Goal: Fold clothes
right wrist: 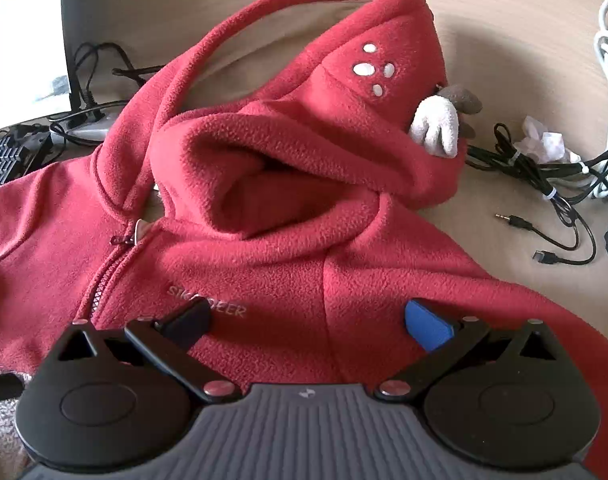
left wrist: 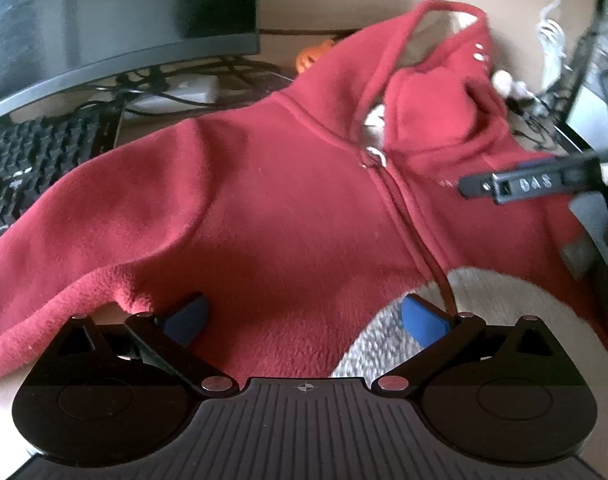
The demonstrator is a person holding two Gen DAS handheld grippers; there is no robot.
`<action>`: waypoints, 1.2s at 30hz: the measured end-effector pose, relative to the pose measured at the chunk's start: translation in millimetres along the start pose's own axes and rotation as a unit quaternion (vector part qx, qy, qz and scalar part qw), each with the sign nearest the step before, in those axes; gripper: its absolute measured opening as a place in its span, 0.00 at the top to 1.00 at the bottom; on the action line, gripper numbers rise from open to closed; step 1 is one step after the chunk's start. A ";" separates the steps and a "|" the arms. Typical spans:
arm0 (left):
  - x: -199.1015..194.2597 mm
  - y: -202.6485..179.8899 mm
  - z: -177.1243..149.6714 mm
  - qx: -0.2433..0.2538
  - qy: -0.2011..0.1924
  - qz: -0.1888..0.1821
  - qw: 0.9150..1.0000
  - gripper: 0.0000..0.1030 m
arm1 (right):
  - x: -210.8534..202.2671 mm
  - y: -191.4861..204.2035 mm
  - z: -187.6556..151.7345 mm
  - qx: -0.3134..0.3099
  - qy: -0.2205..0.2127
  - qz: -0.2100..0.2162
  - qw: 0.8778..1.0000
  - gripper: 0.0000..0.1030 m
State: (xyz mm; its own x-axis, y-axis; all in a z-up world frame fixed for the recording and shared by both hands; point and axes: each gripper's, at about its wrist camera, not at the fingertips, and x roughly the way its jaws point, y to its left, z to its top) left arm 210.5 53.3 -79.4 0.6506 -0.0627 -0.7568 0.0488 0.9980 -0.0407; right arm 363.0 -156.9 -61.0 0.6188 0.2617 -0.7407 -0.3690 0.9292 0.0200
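both claws, left (left wrist: 304, 316) and right (right wrist: 305, 322), hang spread over the hoodie (left wrist: 272, 200); its bunched hood (right wrist: 304, 152) may skew the fold.

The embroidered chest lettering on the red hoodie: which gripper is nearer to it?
Right. The right gripper hangs open directly over the lettering, one fingertip overlapping it. The left gripper sits open across the zipper, over the other front panel near the hem.
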 end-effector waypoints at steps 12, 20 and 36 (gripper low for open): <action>-112.1 16.8 -71.4 0.104 0.017 -0.130 0.986 0.00 | -141.3 14.0 -76.1 0.016 0.004 -0.004 1.000 0.00; -122.8 19.4 -112.2 0.171 0.040 -0.077 0.981 0.00 | -170.3 44.8 -150.7 0.049 0.057 -0.057 0.996 0.00; -150.5 42.8 -131.6 0.209 0.023 -0.060 0.976 0.00 | -234.4 58.3 -216.9 0.018 0.013 -0.149 0.989 0.00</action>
State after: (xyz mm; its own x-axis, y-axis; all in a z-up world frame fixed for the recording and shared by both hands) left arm 15.0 106.8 -53.1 0.5874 -0.1697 -0.7913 0.4339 0.8914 0.1309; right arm 46.0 -220.7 -31.9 0.6776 -0.0320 -0.7347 -0.1474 0.9729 -0.1783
